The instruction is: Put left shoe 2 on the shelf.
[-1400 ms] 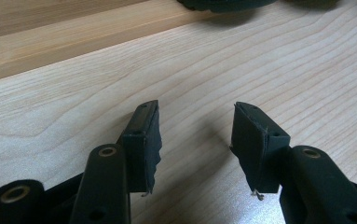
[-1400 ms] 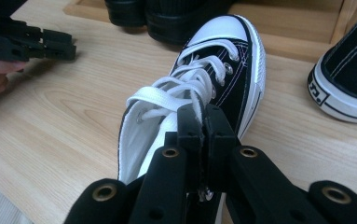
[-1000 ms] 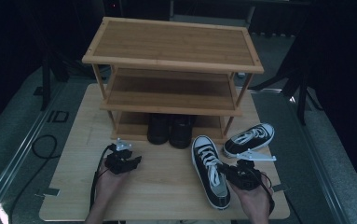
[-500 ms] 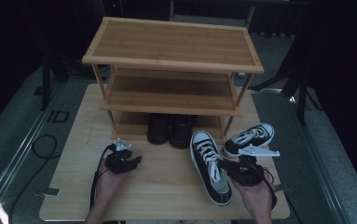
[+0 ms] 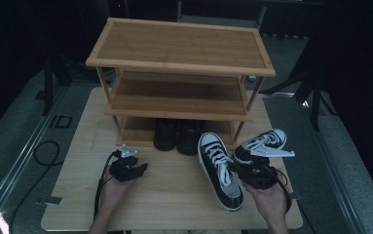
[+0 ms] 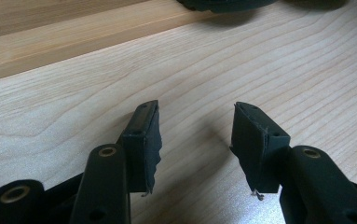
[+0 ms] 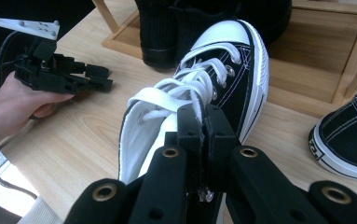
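Pale wooden worktop (image 5: 174, 195): right claw (image 7: 203, 122) clamped on black-and-white canvas sneaker (image 5: 219, 168) for shelving; left claw (image 6: 195, 135) apart, idle.

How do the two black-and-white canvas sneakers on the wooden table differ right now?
The near sneaker is pinched at its collar by the shut right gripper; the far sneaker lies free on the table. The near sneaker's white toe cap points at the bamboo shoe rack; the far sneaker's toe points off to the right. The near sneaker sits in front of the rack's open bottom shelf, the far one beside the rack's right leg. Both share white laces and soles.
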Available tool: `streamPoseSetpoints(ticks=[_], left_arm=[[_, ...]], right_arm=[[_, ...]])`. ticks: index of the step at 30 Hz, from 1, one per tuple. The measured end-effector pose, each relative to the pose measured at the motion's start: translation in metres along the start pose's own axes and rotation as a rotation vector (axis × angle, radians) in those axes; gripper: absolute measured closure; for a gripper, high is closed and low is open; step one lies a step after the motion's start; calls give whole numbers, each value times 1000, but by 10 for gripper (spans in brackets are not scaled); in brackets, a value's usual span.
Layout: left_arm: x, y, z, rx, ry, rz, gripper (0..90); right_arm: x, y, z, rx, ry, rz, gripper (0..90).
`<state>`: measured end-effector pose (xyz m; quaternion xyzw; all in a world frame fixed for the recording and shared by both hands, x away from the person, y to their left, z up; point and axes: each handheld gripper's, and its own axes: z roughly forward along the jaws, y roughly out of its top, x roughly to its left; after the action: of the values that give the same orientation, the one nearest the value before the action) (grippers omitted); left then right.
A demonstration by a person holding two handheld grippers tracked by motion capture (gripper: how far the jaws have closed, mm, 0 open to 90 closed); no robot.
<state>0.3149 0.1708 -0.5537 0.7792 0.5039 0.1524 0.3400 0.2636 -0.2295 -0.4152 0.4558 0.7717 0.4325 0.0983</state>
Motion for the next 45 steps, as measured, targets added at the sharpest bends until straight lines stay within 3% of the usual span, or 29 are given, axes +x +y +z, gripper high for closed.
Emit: streamPoseSetpoints(ticks=[14,25,39,45], left_arm=[[0,0,0,0,-2,-1,523],[0,0,0,-2,-3,-2,524],[0,0,0,-4,-6,-3,524],[0,0,1,-5,-6,-4,524]], right_arm=[[-4,12,4,14,83,-80,878],[-7,28,7,37,154,-207,877],[-10,43,-10,13,250,-218,877],[-7,54,-16,7,281,-245,877]])
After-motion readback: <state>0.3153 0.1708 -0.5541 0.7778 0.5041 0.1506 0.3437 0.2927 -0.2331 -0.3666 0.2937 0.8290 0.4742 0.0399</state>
